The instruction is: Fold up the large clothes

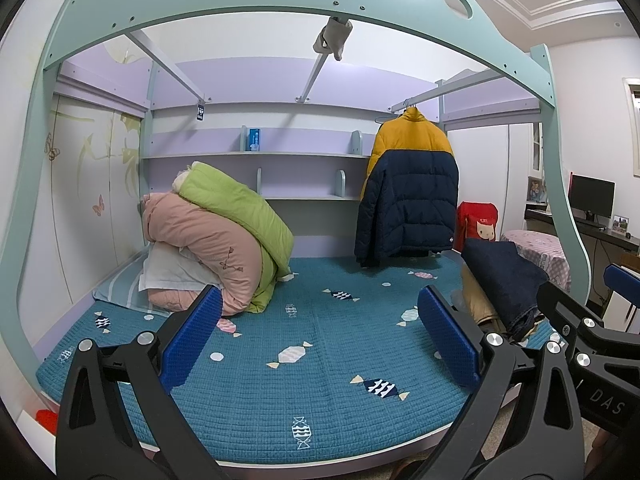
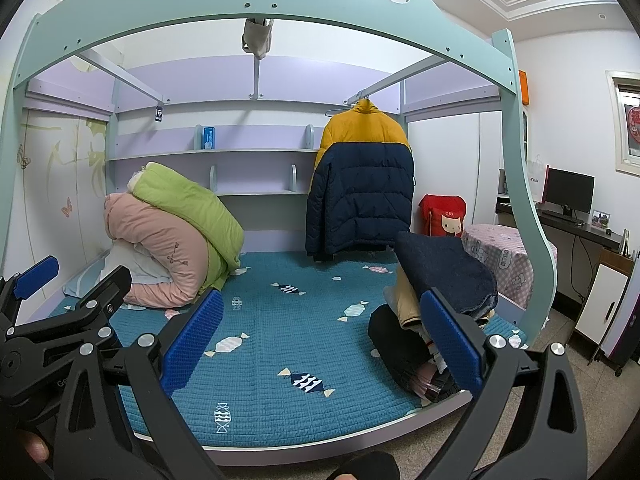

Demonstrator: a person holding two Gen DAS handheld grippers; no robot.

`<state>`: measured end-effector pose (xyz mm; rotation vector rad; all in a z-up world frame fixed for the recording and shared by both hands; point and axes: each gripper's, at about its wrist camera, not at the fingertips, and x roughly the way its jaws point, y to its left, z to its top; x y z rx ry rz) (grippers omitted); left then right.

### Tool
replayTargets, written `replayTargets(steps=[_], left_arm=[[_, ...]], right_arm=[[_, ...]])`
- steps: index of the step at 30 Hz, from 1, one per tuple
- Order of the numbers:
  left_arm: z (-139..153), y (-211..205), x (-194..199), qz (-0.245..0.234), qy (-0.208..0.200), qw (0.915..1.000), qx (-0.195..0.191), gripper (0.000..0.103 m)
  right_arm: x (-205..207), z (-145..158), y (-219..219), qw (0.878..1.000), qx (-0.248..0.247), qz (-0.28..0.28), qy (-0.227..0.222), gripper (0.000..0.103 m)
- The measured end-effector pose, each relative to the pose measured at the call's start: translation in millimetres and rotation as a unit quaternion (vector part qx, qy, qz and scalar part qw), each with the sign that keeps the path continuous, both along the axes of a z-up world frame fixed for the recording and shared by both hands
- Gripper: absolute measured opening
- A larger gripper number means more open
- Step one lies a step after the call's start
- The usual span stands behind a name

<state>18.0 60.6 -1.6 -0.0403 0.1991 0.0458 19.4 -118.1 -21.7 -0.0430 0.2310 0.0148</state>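
Two claws, left gripper (image 1: 320, 338) and right gripper (image 2: 322, 340), gape empty over our bed's (image 1: 248, 412) front edge; the jacket (image 1: 408, 184) hangs at the back edge. Yank carelessly and we'd snag its hanger.

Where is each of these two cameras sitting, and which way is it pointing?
Left wrist: sits on the left gripper, facing the bed from its foot; its blue pads frame the view, the right gripper at the right edge.
Right wrist: sits on the right gripper, facing the same way from further right; the left gripper and a fingertip show lower left.
Shared: hanging puffer jacket, rolled quilts, pile of clothes.
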Motion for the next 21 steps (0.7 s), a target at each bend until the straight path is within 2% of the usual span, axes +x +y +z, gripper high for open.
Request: replayTargets(steps=[21], left_arm=[[1.5, 0.8, 0.9, 0.000, 0.001, 1.0000, 0.000, 0.098]], right_arm=[[-2.7, -4.8, -1.2, 1.000, 0.000, 0.001, 0.003, 0.095]])
